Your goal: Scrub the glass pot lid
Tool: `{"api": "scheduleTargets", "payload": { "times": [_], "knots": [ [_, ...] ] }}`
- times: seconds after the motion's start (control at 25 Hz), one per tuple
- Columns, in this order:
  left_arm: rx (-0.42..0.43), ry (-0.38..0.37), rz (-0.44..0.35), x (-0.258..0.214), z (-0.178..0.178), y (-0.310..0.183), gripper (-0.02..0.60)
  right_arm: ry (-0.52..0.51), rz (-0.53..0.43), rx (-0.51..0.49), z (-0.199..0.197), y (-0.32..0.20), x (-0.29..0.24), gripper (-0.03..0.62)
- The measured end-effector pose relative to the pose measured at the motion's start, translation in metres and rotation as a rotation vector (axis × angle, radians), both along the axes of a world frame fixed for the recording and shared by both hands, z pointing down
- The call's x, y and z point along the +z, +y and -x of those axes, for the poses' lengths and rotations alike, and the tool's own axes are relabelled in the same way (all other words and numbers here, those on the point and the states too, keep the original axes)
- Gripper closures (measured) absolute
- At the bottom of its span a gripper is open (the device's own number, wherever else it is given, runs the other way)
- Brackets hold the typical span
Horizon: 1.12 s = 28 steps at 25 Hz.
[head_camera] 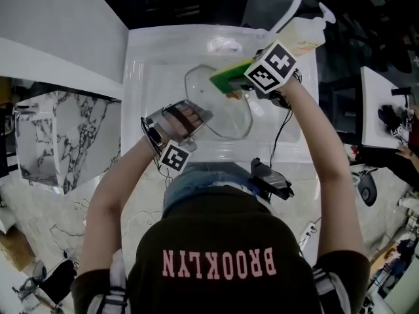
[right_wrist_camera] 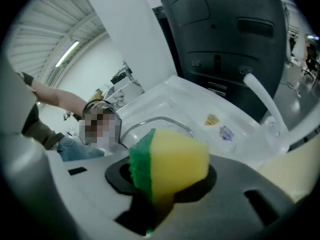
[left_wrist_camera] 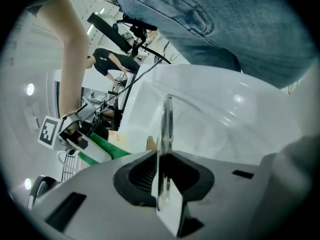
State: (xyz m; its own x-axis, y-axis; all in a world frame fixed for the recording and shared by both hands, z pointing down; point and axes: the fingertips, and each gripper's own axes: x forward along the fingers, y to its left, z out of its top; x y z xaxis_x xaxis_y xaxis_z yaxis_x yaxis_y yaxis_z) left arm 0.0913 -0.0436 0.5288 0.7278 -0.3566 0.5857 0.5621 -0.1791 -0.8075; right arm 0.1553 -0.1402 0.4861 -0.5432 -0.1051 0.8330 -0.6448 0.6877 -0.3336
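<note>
The scrubbing step was in hand. The left gripper [head_camera: 195, 116] was clenched on the near rim of the glass pot lid [head_camera: 226, 110], which its own view showed edge-on, pinched between the 2 jaws. The lid was held tilted over the basin of the white sink [head_camera: 141, 57], not lying on the bottom.

The right gripper [head_camera: 243, 84] was clamped on a yellow and green sponge [head_camera: 228, 78], which sat at the lid's far edge, below the faucet [head_camera: 294, 5] and beside a pale bottle [head_camera: 308, 34].

By my reading, the next move called for pressing the sponge flat to the glass and sweeping it across the face, while the left grip stayed firm so that the lid would not twist or slip (wet glass held by a thin rim is likely to swivel).

Several things were hard to make out:
- No view settled whether the sponge touched the glass or sat just above it.
- The lid's knob could not be clearly picked out.
- No running water or suds could be seen.
- The person's body cut off the near edge of the sink.
</note>
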Motion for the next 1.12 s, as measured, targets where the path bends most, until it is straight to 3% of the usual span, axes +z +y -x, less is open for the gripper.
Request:
{"api": "scheduleTargets", "payload": {
  "times": [0.2,0.48,0.88,1.12],
  "knots": [
    [0.014,0.003,-0.001,-0.002,-0.002,0.0,0.524,-0.007,0.068,-0.17,0.05,0.014,-0.014,0.47],
    [0.021,0.009,-0.001,-0.002,-0.005,0.002,0.525,0.051,0.307,-0.332,0.079,0.015,0.003,0.471],
    [0.028,0.001,0.011,0.001,-0.003,0.003,0.525,0.106,0.366,-0.27,0.08,-0.034,0.022,0.471],
    [0.025,-0.005,0.005,0.002,-0.001,0.003,0.525,0.082,0.401,-0.26,0.076,-0.047,0.033,0.471]
  ]
}}
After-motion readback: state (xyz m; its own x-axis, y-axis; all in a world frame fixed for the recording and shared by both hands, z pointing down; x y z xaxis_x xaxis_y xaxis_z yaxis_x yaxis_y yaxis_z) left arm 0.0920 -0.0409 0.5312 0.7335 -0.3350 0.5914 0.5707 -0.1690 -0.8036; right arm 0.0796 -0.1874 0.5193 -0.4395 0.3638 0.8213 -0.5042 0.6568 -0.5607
